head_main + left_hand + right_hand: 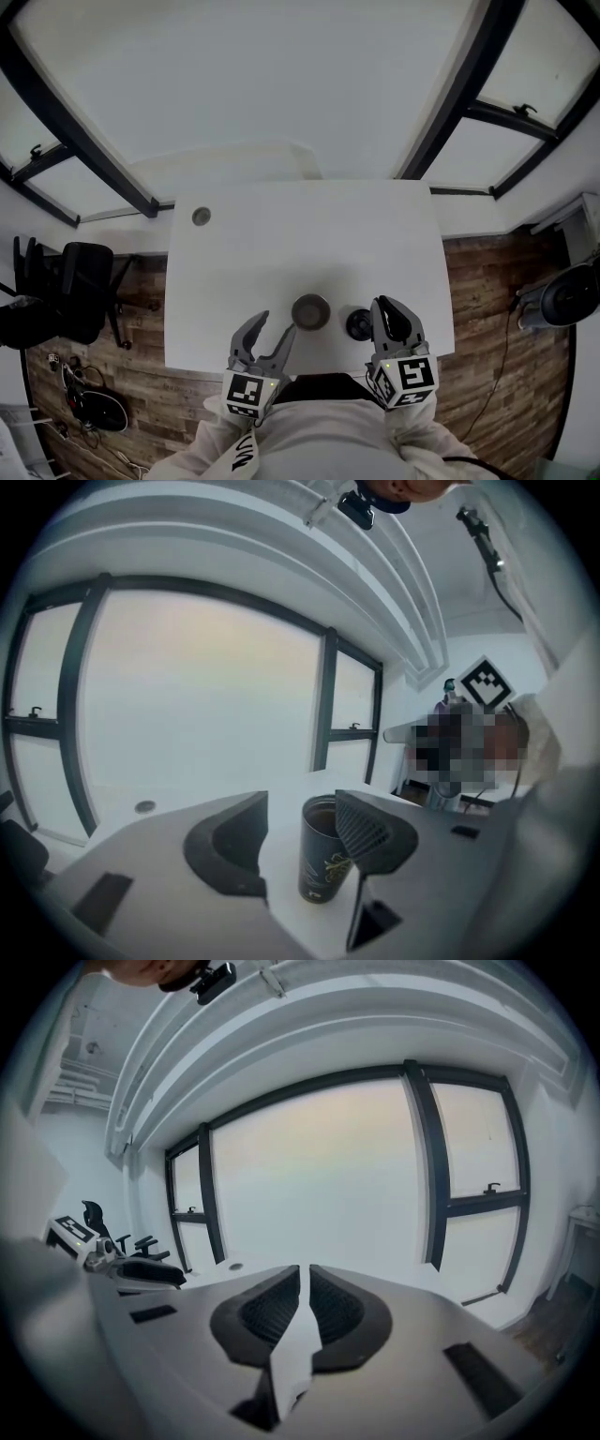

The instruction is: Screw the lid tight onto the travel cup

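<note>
A dark travel cup stands upright with no lid on it, near the front edge of the white table. In the left gripper view the cup shows a gold emblem and sits just beyond the jaws, partly behind the right-hand one. My left gripper is open and grips nothing, its tips just left of the cup. The black lid lies flat on the table to the right of the cup. My right gripper is shut on nothing, right beside the lid.
A small round grommet sits in the table's far left corner. A black office chair stands on the wooden floor to the left, with cables near it. A dark round object is at the far right. Large windows lie beyond the table.
</note>
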A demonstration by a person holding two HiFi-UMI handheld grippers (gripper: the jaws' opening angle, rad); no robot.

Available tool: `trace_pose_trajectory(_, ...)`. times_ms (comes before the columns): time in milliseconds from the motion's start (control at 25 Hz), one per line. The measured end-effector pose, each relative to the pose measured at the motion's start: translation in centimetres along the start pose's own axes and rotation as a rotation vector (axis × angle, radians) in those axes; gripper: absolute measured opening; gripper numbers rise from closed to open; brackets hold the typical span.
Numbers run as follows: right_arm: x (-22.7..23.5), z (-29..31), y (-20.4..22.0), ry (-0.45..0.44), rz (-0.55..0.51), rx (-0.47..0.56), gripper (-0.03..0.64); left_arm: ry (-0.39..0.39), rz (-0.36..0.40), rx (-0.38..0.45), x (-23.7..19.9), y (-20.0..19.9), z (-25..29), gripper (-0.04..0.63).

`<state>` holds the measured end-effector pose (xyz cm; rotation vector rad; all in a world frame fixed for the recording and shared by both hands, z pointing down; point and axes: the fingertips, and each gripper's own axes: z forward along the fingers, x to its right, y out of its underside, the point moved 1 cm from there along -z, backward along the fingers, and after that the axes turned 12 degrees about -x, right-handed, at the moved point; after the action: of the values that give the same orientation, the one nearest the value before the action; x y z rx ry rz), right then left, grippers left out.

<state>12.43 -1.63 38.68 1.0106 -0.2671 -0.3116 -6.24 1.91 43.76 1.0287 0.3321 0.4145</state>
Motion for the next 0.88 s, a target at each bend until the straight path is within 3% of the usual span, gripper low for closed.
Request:
trace_pose_trajectory(120,0.6,1.1,2.6,-0.005,0.01,-0.095,0.036,0.086,0.043,-0.016,1.1,1.5,1.2,0.289)
trace_pose_trajectory(240,0.9,2.3,5.7,-0.062,0.006,-0.199,0.196,0.139,0.083,-0.033,2.2,3.1,2.6,0.34)
trace_pose_trajectory(280,1.0,2.7,6.8,-0.078,-0.01,-0.233,0.283,0.149,0.088,-0.041,2.4,3.6,3.0,0.353)
trace_pose_trajectory(440,1.6,4.2,11.3,-0.092,-0.077,-0.376,0.377,0.174,0.082,-0.075,2.8,5.6,4.6,0.394)
trace_pose_trajectory(640,1.8,6.1,17.0,-0.136,-0.085,-0.55,0.45,0.173,0.089,-0.108,2.9,7.1,6.4,0.41)
trace_pose_trajectory(880,1.3,8.1,21.0,-0.189,-0.182,-0.7,0.46,0.179,0.098,-0.13,3.3,7.8,7.7,0.41)
